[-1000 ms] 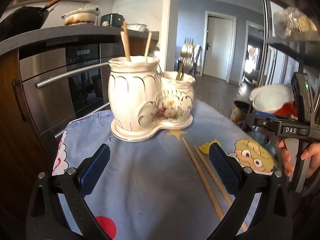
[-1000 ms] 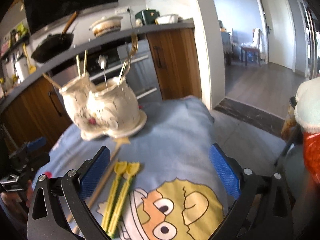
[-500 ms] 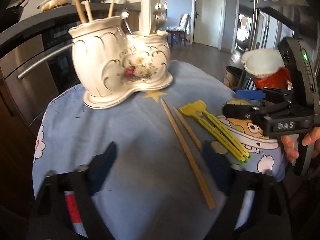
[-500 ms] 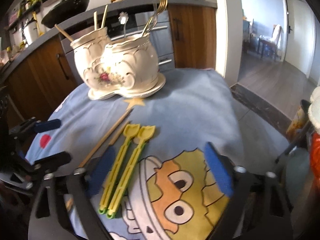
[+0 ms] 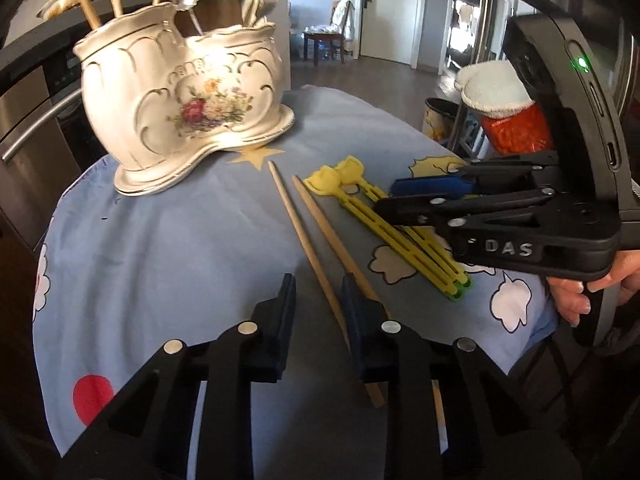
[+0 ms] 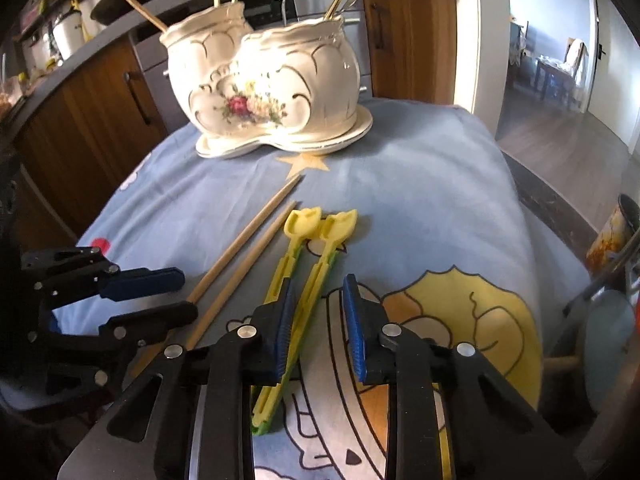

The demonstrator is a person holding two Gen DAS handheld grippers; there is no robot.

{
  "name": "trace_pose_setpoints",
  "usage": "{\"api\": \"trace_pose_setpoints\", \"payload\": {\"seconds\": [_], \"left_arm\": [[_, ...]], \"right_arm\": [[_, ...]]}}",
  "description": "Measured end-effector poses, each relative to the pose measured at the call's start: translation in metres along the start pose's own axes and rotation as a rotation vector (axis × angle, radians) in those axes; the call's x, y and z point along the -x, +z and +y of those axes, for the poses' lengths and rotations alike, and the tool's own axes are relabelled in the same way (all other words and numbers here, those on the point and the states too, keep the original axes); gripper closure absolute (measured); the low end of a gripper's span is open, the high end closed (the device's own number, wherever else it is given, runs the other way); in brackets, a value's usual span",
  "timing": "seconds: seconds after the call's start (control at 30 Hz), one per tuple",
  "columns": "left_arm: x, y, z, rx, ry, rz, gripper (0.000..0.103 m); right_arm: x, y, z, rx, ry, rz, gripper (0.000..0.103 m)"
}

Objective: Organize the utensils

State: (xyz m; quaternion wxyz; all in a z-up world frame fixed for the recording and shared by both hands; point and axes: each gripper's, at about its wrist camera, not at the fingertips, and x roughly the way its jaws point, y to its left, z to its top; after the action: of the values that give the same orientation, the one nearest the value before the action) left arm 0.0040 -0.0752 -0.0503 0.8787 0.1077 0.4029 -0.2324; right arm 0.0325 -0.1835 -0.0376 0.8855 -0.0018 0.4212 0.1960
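Note:
A white floral ceramic utensil holder [image 5: 188, 100] [image 6: 268, 84] with several utensils stands at the far side of the table. Two wooden chopsticks [image 5: 316, 236] [image 6: 244, 248] and a pair of yellow training chopsticks [image 5: 392, 232] [image 6: 304, 268] lie on the blue cloth. My left gripper [image 5: 318, 296] is partly closed, its jaws straddling the left wooden chopstick without gripping. My right gripper [image 6: 318, 300] is partly closed around the yellow chopsticks, one strip between the pads, not clamped. The right gripper also shows in the left view [image 5: 404, 196].
The round table wears a blue cartoon cloth [image 6: 420, 184]. Kitchen cabinets and an oven [image 5: 32, 112] stand behind the holder. A bin [image 5: 440, 120] and a shelf with a white and orange bundle [image 5: 504, 108] stand to the right.
Both grippers moved down and forward to the table and narrowed from wide open. The left now straddles a wooden chopstick, the right the yellow pair.

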Motion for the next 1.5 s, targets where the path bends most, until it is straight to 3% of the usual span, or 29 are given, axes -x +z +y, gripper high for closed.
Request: {"api": "trace_pose_setpoints", "payload": {"seconds": [0.03, 0.07, 0.13, 0.23, 0.57, 0.6, 0.7, 0.87, 1.07, 1.23, 1.3, 1.37, 1.5], "left_arm": [[-0.001, 0.001, -0.001, -0.01, 0.0, 0.009, 0.091], [-0.002, 0.002, -0.002, -0.017, 0.003, 0.013, 0.094], [-0.002, 0.003, -0.001, -0.033, 0.012, 0.026, 0.098], [0.001, 0.004, 0.005, -0.035, 0.012, 0.042, 0.099], [0.02, -0.007, 0.037, -0.076, 0.056, 0.117, 0.099], [0.023, -0.009, 0.041, -0.068, 0.061, 0.119, 0.099], [0.026, -0.011, 0.046, -0.056, 0.066, 0.123, 0.095], [0.026, -0.009, 0.046, -0.043, 0.063, 0.115, 0.075], [0.02, -0.006, 0.045, -0.033, 0.064, 0.114, 0.075], [0.014, -0.003, 0.047, -0.024, 0.054, 0.12, 0.075], [0.013, -0.001, 0.05, -0.018, 0.05, 0.119, 0.08], [0.012, -0.001, 0.054, -0.009, 0.048, 0.115, 0.092], [0.014, -0.002, 0.059, -0.003, 0.044, 0.105, 0.099]], "right_arm": [[0.0, 0.001, 0.0, 0.011, -0.008, 0.001, 0.079], [-0.001, 0.002, 0.001, 0.015, -0.009, 0.004, 0.086], [0.0, 0.003, -0.002, 0.015, -0.014, 0.007, 0.088], [0.003, 0.004, -0.008, 0.009, -0.018, 0.01, 0.092], [0.009, 0.003, -0.017, 0.068, -0.042, 0.069, 0.092], [0.009, 0.002, -0.017, 0.07, -0.046, 0.073, 0.088], [0.008, 0.003, -0.017, 0.073, -0.057, 0.072, 0.078], [0.006, 0.005, -0.01, 0.115, -0.077, 0.074, 0.077], [0.003, 0.009, -0.01, 0.119, -0.077, 0.071, 0.078], [0.001, 0.007, -0.013, 0.105, -0.068, 0.07, 0.088], [0.001, 0.007, -0.014, 0.097, -0.072, 0.063, 0.092], [0.003, 0.007, -0.013, 0.1, -0.069, 0.048, 0.092], [0.009, 0.009, -0.014, 0.091, -0.068, 0.014, 0.092]]}}
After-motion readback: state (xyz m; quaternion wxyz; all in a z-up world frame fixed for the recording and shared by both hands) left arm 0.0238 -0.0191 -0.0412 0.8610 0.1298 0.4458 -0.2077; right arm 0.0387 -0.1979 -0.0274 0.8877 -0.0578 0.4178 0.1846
